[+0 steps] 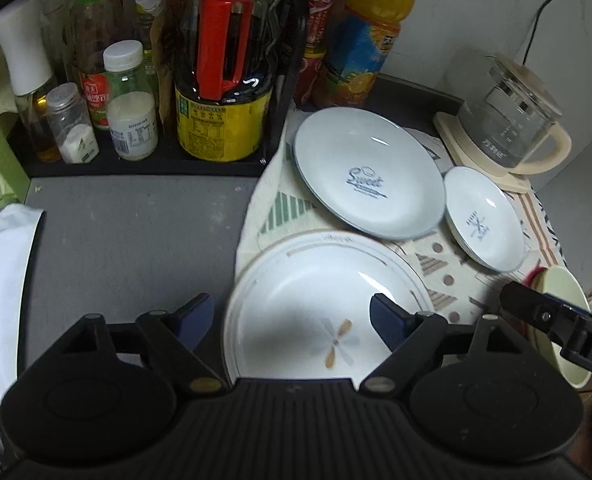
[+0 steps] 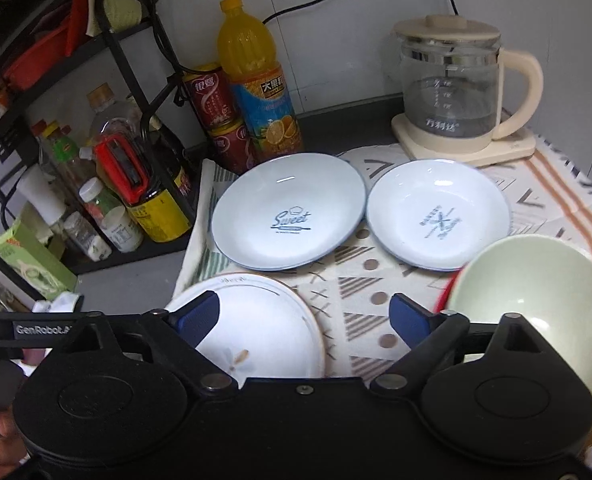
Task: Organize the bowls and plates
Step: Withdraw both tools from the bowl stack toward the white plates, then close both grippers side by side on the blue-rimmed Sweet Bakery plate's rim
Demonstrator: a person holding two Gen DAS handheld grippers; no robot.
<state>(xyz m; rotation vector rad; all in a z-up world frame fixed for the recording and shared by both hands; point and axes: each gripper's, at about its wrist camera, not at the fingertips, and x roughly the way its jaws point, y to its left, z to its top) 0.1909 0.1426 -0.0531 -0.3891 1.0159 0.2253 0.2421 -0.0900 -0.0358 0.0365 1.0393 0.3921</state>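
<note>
Spread on a patterned cloth (image 2: pixel 376 276) over the grey counter (image 1: pixel 135 236) are seen a white plate with a flower motif (image 1: pixel 320 320) at the near edge, a pale blue "Sweet" plate (image 2: pixel 287 212) and a smaller pale blue dish (image 2: pixel 440 216) toward the back, and a pale green bowl (image 2: pixel 536 296) at the near right. The left gripper (image 1: pixel 291 320) is held above the flower plate's left rim, jaws released and empty. The right gripper (image 2: pixel 306 318) is held between flower plate and bowl, jaws likewise parted, nothing grasped.

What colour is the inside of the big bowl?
Pale green bowl, clearest in the right wrist view.
</note>
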